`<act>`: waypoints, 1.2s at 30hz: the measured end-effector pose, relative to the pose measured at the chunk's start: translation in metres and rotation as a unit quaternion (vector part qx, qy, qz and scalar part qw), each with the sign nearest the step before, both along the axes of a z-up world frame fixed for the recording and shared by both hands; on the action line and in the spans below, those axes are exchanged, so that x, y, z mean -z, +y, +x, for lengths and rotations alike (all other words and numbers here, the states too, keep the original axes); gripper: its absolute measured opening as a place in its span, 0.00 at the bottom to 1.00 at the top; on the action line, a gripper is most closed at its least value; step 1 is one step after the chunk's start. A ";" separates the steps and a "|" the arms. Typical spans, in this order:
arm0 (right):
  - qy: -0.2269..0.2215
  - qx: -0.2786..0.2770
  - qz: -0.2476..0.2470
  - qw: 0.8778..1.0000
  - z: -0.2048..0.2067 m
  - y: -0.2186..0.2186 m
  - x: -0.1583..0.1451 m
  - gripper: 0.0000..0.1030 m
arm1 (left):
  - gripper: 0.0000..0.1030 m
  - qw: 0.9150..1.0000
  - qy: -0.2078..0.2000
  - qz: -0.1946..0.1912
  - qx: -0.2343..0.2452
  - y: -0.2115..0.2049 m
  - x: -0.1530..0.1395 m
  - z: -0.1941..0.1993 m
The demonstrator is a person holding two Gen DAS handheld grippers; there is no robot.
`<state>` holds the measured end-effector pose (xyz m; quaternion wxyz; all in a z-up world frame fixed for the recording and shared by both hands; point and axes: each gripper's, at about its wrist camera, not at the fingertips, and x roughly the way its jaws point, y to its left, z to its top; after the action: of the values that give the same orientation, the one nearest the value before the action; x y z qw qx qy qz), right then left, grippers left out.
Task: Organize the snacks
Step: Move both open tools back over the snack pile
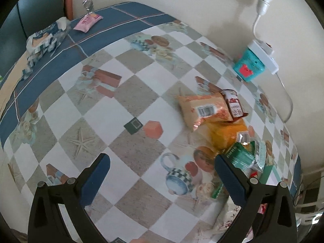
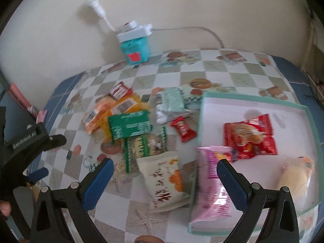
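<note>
In the right wrist view, a white tray with a teal rim (image 2: pixel 253 101) holds a red pack (image 2: pixel 250 137), a pale yellow pack (image 2: pixel 297 174) and a pink pack (image 2: pixel 208 184) against its left wall. My right gripper (image 2: pixel 165 179) is open above a white pack with orange print (image 2: pixel 164 180), just left of the tray. Loose snacks are piled beyond: a green pack (image 2: pixel 129 124), a mint-silver pack (image 2: pixel 172 103) and a small red one (image 2: pixel 183 128). My left gripper (image 1: pixel 164 174) is open over bare tablecloth, with an orange pack (image 1: pixel 204 109) and a green pack (image 1: pixel 243 156) to its right.
A teal box (image 2: pixel 135 50) with a white power strip and cable stands against the back wall. A tissue pack (image 1: pixel 46 38) and a pink packet (image 1: pixel 87 21) lie at the table's far left. The left tool's black body (image 2: pixel 26 137) shows at the left edge.
</note>
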<state>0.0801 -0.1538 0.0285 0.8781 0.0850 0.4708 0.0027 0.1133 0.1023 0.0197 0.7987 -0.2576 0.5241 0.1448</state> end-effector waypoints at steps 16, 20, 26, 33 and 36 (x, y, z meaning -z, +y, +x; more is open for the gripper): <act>0.045 -0.041 0.038 0.997 0.009 0.010 0.027 0.77 | 1.00 0.992 0.081 0.002 0.096 -0.037 0.045 0.026; 0.049 -0.047 0.041 0.997 0.010 0.010 0.029 0.76 | 1.00 0.991 0.092 -0.004 0.094 -0.040 0.052 0.028; 0.063 -0.056 0.028 0.996 0.012 0.014 0.039 0.75 | 1.00 0.991 0.098 -0.014 0.089 -0.037 0.056 0.030; 0.063 -0.050 0.021 0.997 0.013 0.007 0.040 0.69 | 1.00 0.990 0.101 -0.027 0.092 -0.036 0.058 0.032; 0.066 -0.041 0.021 0.997 0.014 0.003 0.042 0.67 | 1.00 0.990 0.099 -0.028 0.093 -0.037 0.058 0.031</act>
<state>0.0944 -0.1507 -0.0132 0.8425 0.0840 0.5303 0.0432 0.1445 0.0652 -0.0387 0.7451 -0.2146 0.6263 0.0803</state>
